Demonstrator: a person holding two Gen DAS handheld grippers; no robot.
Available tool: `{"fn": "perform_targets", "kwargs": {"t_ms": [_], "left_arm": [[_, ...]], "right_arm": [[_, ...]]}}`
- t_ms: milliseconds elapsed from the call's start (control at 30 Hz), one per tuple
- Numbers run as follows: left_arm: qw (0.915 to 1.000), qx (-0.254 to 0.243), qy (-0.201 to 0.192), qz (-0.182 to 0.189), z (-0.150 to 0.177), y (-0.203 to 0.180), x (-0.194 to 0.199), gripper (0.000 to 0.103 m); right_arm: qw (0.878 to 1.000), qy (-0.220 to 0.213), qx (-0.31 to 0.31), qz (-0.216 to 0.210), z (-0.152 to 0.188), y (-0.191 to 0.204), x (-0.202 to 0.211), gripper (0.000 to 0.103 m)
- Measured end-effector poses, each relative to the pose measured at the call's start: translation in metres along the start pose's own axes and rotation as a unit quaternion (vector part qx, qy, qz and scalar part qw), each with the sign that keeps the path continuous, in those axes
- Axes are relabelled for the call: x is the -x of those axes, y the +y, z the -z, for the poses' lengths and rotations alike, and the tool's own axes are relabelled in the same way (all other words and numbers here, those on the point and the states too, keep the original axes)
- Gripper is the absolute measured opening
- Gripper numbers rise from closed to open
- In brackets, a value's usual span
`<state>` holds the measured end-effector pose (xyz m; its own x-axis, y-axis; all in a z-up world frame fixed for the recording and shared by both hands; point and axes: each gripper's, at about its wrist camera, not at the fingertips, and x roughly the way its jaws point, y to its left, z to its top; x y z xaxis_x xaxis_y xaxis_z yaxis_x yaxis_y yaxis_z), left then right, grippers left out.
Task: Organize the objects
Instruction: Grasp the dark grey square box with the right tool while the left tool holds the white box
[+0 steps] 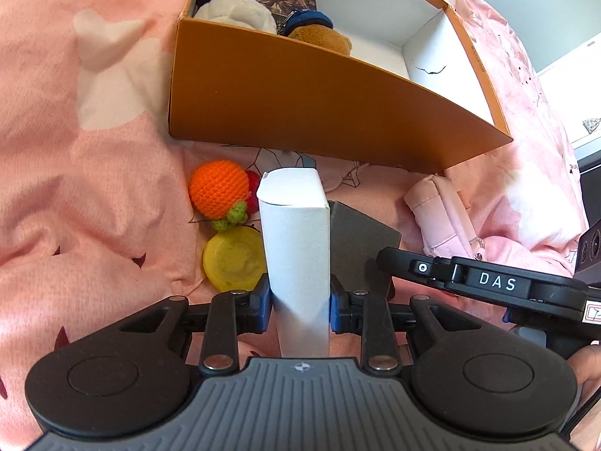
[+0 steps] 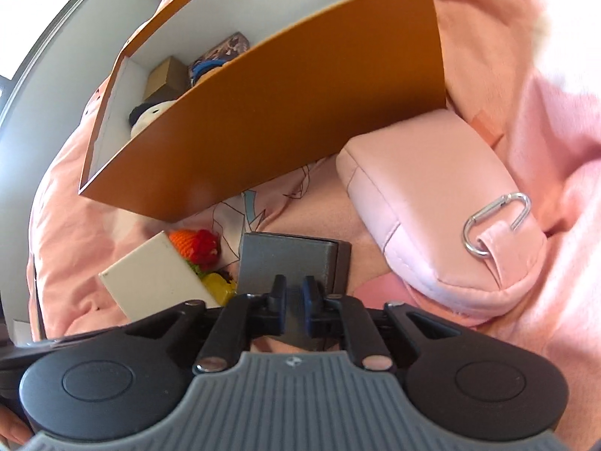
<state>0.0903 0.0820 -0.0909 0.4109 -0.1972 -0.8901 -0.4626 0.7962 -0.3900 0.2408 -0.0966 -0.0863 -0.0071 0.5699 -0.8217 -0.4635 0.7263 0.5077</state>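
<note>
The left gripper (image 1: 299, 306) has its two blue-padded fingers pressed tight on the sides of a tall white cardboard box (image 1: 296, 240), low down near its bottom end. The box points up and away, toward the big orange cardboard box with white inside walls (image 1: 300, 109) sitting on the pink blanket (image 1: 75, 150).

The right gripper (image 2: 294, 302) is almost closed, with just a thin gap between its fingers. It looks like it is pinching the near edge of a small dark grey square box (image 2: 289, 259), but I cannot tell for sure that it has a firm hold.

Inside the orange box there are already a white plush toy (image 1: 236, 11) and a brown plush toy with a blue cap (image 1: 319, 34). A knitted orange ball (image 1: 219, 189), a round yellow plastic lid (image 1: 234, 261) and a soft pink pouch with a silver clip (image 2: 443, 203) wait on the blanket just in front of it.

What could go wrong? The white box is held so low that it could tip or slip out on the way. Its top could bump the orange wall if it is not lifted high enough. The two grippers are very near each other, so they could knock together. The blanket is soft and lumpy, so the orange box could slide if pushed.
</note>
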Motion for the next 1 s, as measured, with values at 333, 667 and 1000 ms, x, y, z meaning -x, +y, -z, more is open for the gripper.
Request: {"fn": "perform_targets", "kwargs": {"t_ms": [333, 667, 1000], "left_arm": [[0.9999, -0.011, -0.010, -0.008, -0.012, 0.000, 0.005, 0.032], [0.9999, -0.003, 0.001, -0.010, -0.016, 0.004, -0.003, 0.032], [0.9999, 0.002, 0.001, -0.011, -0.015, 0.008, -0.003, 0.032]], "right_arm": [[0.997, -0.001, 0.032, 0.071, 0.000, 0.013, 0.002, 0.053], [0.998, 0.042, 0.035, 0.032, -0.010, 0.006, -0.033, 0.069], [0.998, 0.024, 0.036, 0.044, -0.004, 0.010, -0.031, 0.050]]}}
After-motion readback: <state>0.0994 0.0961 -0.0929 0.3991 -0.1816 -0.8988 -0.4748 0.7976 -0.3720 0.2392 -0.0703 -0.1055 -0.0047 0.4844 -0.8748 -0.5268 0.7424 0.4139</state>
